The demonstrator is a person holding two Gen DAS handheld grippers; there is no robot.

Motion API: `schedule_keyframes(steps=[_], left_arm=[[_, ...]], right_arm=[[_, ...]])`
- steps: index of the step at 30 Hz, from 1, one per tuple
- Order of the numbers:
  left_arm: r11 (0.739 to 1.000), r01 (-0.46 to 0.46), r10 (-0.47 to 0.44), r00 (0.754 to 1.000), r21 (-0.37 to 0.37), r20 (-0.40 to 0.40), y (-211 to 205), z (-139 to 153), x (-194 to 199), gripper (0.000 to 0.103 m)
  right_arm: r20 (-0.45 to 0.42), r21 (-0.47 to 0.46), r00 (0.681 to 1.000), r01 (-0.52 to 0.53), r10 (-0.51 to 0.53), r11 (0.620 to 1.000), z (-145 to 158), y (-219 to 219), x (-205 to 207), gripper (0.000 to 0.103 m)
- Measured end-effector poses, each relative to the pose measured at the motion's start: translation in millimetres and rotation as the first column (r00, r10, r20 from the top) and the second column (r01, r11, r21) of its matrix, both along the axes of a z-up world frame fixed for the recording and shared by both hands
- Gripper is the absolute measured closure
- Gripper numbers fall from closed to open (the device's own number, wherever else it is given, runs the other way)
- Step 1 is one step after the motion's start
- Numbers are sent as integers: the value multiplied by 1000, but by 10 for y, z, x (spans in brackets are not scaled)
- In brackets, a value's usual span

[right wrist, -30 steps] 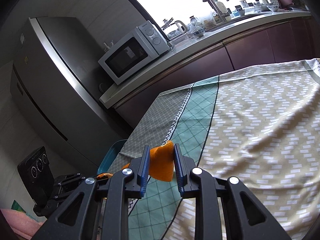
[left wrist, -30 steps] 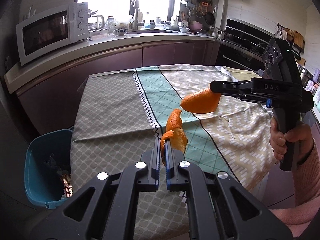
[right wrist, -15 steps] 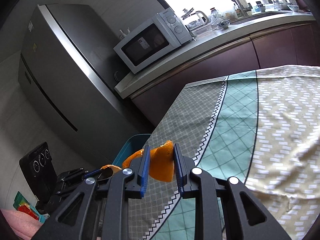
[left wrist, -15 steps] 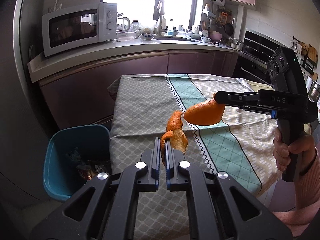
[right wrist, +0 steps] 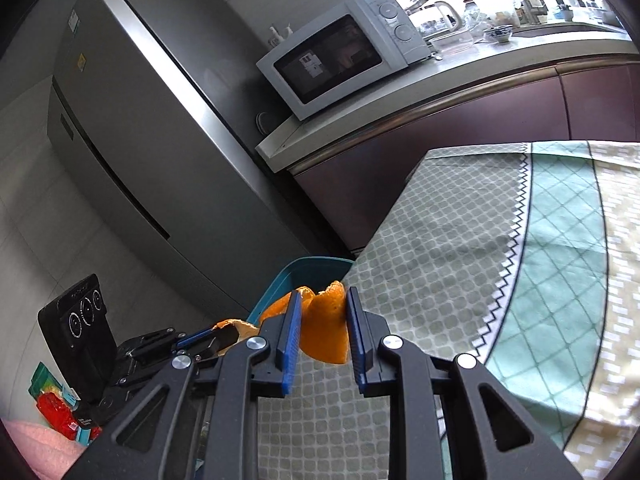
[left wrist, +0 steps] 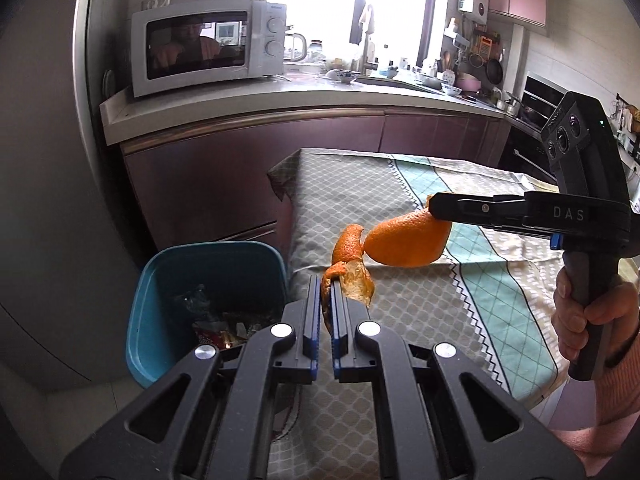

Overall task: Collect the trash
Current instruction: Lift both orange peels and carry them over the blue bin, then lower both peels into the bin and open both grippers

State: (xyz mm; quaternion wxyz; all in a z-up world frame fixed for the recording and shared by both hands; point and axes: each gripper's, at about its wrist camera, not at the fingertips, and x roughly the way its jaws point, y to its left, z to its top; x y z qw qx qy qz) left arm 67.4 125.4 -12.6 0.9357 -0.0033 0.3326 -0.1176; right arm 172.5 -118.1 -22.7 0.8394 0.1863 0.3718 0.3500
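Shifted toward frame centre-left, teal plastic bin (left wrist: 208, 300) nears; left gripper (left wrist: 326, 312) pinches curled orange peel strip (left wrist: 352, 276), right gripper (right wrist: 320, 332) clamps domed orange peel piece (right wrist: 324, 336), both lower centre, evidently for dumping.

The left tool (left wrist: 325, 300) covers the lower end of the thin orange peel strip (left wrist: 352, 264), so the pinched part does not show. In the left wrist view the near side of the teal bin (left wrist: 160, 304) is hidden behind the tool's body, and the litter inside (left wrist: 216, 320) is too dark and jumbled to name. In the right wrist view only a bit of the bin's rim (right wrist: 308, 266) shows above the right tool (right wrist: 322, 328), whose pads hide the sides of the larger peel piece (right wrist: 324, 336). The person's sleeve (left wrist: 616, 396) is cut off by the picture's edge. The surface (right wrist: 460, 248) runs out of the frame at right. Small items by the sink (left wrist: 400, 74) are too small to identify.
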Motion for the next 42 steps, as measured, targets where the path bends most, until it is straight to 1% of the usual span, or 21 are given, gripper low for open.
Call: schedule_keyframes(steps=[9, 21, 30, 42], left_arm=[[999, -54, 54, 999, 10, 1, 189, -11, 86, 98], [995, -97, 98, 995, 20, -4, 324, -40, 168, 98], [992, -121, 121, 993, 21, -11, 395, -76, 229, 98], [989, -143, 144, 989, 24, -20, 454, -132, 288, 98]], right_arm=[[-6, -17, 999, -39, 39, 999, -9, 299, 125, 84], [-12, -24, 998, -59, 58, 998, -11, 515, 260, 84], [-25, -35, 996, -85, 84, 996, -56, 705, 354, 84], [-45, -52, 995, -94, 92, 994, -128, 854, 420, 84]])
